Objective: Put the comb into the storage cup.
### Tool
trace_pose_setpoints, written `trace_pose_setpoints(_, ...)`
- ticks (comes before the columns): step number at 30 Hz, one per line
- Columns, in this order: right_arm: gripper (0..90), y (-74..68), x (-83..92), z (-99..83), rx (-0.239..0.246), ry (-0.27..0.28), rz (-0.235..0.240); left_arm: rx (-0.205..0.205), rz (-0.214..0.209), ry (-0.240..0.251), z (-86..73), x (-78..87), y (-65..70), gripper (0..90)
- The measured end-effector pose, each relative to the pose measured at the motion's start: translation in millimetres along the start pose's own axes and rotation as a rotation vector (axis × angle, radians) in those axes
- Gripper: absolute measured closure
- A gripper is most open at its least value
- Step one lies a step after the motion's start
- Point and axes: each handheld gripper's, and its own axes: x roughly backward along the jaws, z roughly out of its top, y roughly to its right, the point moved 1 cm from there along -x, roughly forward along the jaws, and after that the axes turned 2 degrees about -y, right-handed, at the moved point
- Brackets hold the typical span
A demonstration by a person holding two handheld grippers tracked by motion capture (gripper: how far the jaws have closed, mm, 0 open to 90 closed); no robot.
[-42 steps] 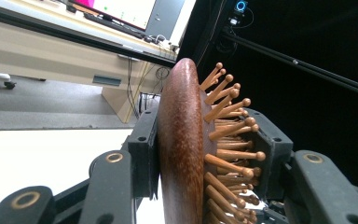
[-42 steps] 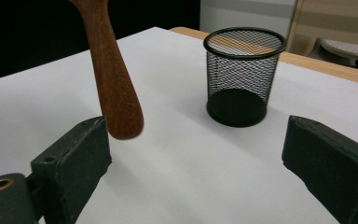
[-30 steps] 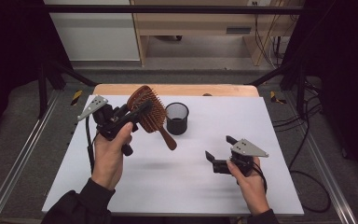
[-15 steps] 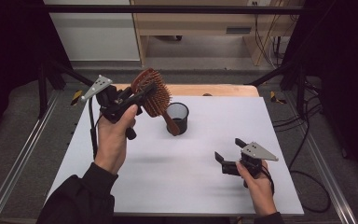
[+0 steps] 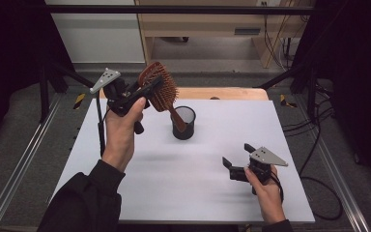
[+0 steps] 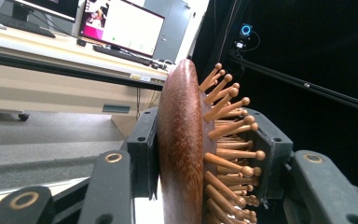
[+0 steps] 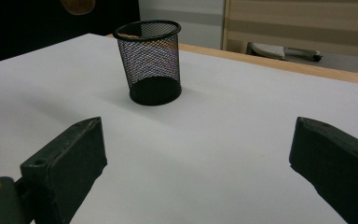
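Table white-topped, wooden strip along far edge. Left hand raised at far left, left gripper clamped on head of wooden hairbrush, one pad on smooth back, other against bristles. Brush held in air, handle sloping down to right toward rim of black mesh cup. Cup upright near table's middle, far side. Right gripper low at near right, jaws wide apart, nothing between, pointed at cup.

Reddish-brown wooden hairbrush; black mesh cup; white table.
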Motion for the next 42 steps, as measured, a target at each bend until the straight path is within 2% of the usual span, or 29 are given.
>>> trace_pose_setpoints(6,3.8,-1.1,0.2,0.3,0.004,0.002,0.005,-0.016,0.025,0.007,1.7,-6.2,-4.3,52.0)
trace_pose_setpoints(13,3.2,-1.7,-0.7,0.3,0.008,0.002,0.010,-0.028,0.030,0.008,0.8,-10.3,-7.1,51.9)
trace_pose_setpoints(26,3.3,-3.0,-1.0,0.9,0.008,0.004,0.018,-0.030,0.056,0.008,1.1,-17.8,-13.1,51.8)
trace_pose_setpoints(31,3.9,-1.4,-0.3,0.8,-0.011,0.001,0.028,-0.032,0.057,0.004,0.5,-21.6,-13.9,51.8)
trace_pose_setpoints(42,4.2,-0.1,1.2,1.2,-0.013,0.006,0.032,-0.049,0.061,0.008,2.1,-28.6,-12.4,51.7)
